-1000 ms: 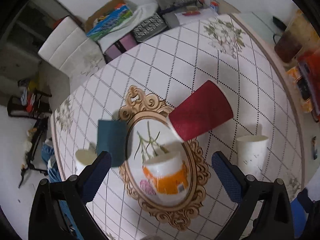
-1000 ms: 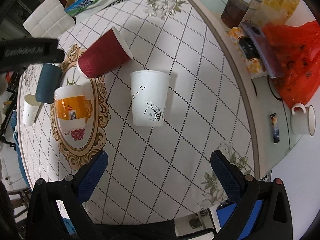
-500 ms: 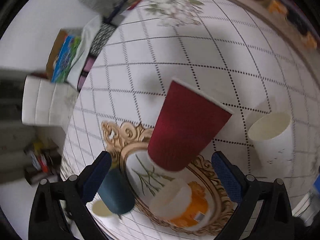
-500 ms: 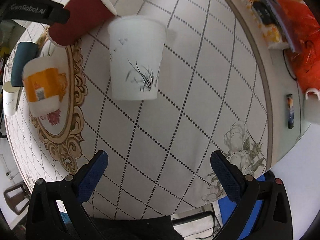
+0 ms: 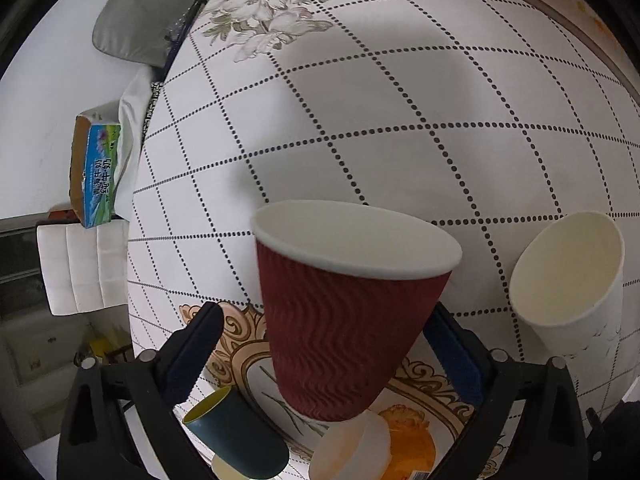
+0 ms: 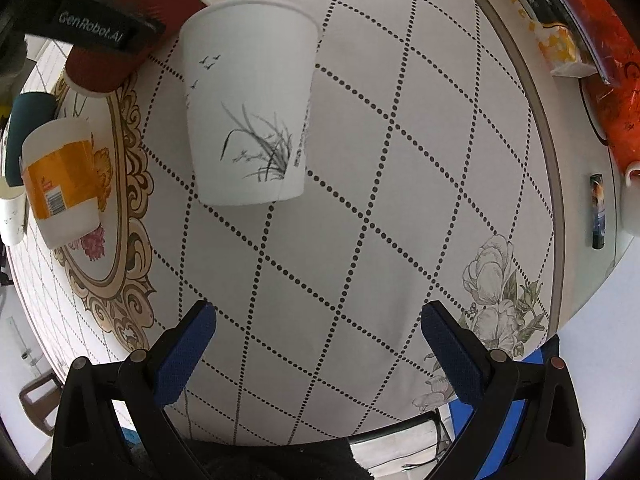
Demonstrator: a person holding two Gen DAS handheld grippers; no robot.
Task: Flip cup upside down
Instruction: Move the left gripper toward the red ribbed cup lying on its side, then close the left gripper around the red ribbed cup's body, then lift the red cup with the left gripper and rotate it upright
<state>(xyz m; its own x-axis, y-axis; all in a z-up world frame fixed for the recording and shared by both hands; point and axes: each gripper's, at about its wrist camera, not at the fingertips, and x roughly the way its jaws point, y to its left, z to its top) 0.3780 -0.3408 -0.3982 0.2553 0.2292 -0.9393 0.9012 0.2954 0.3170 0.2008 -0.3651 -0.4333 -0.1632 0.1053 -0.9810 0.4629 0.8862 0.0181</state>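
Note:
A dark red ribbed paper cup [image 5: 344, 332] stands upright, mouth up, on the edge of an ornate oval tray [image 5: 420, 384]. My left gripper [image 5: 320, 348] is open with its fingers on either side of the cup's lower body; contact is not clear. The red cup also shows in the right wrist view [image 6: 120, 40], partly hidden by the left gripper. A white cup with a grass drawing [image 6: 248, 112] stands upright on the tablecloth; it also shows in the left wrist view [image 5: 568, 280]. My right gripper [image 6: 320, 344] is open and empty, short of the white cup.
An orange-and-white cup [image 6: 60, 184], a teal cup [image 5: 236, 436] and a small white cup [image 6: 10, 216] stand by the tray. A red bag [image 6: 612, 60], boxes and a mug [image 6: 632, 204] sit on the side counter at right. The table edge [image 6: 552, 208] curves at right.
My left gripper moved in and lower, so the red cup now sits between its fingers. My right gripper moved closer to the white cup.

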